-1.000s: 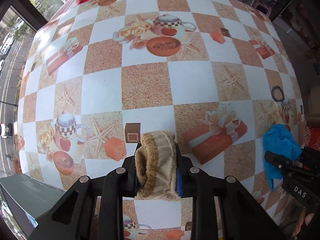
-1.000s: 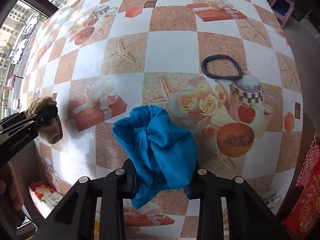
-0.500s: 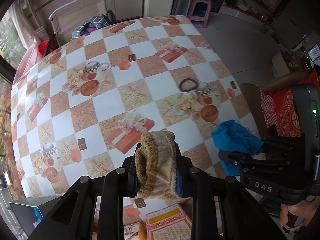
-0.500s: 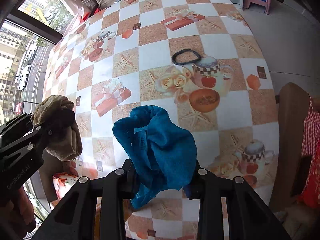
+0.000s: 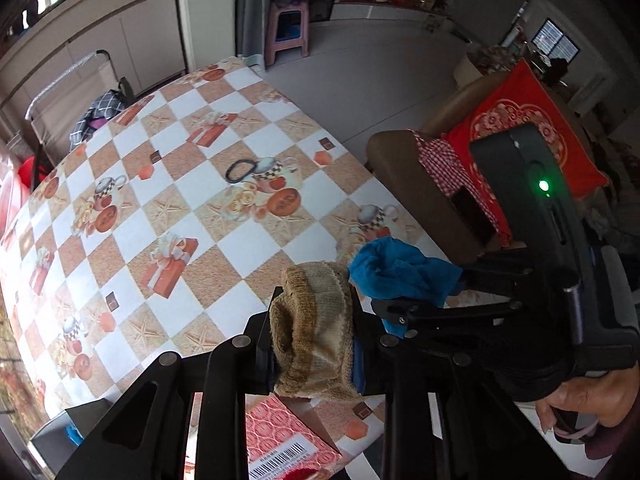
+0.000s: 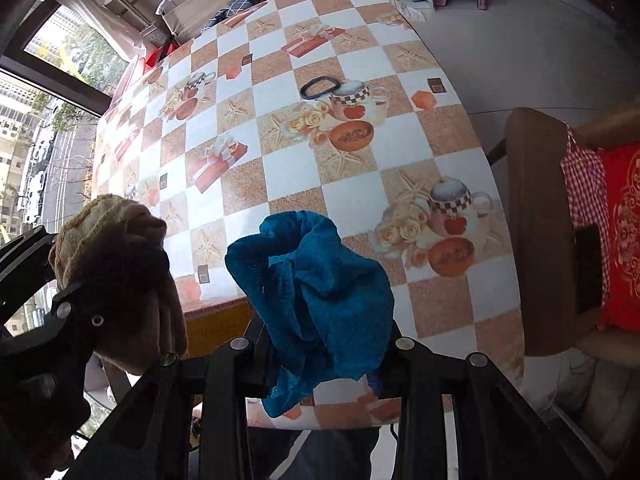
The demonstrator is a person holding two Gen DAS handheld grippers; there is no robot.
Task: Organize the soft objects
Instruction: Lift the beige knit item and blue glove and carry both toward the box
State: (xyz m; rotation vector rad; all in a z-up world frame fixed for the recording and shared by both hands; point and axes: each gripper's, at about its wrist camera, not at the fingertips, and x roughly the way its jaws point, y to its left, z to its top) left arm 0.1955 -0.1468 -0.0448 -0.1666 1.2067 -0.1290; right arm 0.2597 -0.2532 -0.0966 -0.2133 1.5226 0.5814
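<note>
Both grippers are hanging above the near edge of the table (image 6: 280, 168), pointing steeply down. The left gripper (image 5: 316, 344) is pinching a tan knit sock (image 5: 312, 332) between its fingers; the right gripper (image 6: 324, 344) is pinching a blue mesh cloth (image 6: 316, 288), just beside the sock. Both bundles are clear of the table, crumpled, with no clear long axis. The sock is ribbed and rolled; the cloth is thin, drooping below the fingers. A black hair band (image 6: 319, 88) is lying farther out on the table, nearer the right gripper, likely the next soft item.
</note>
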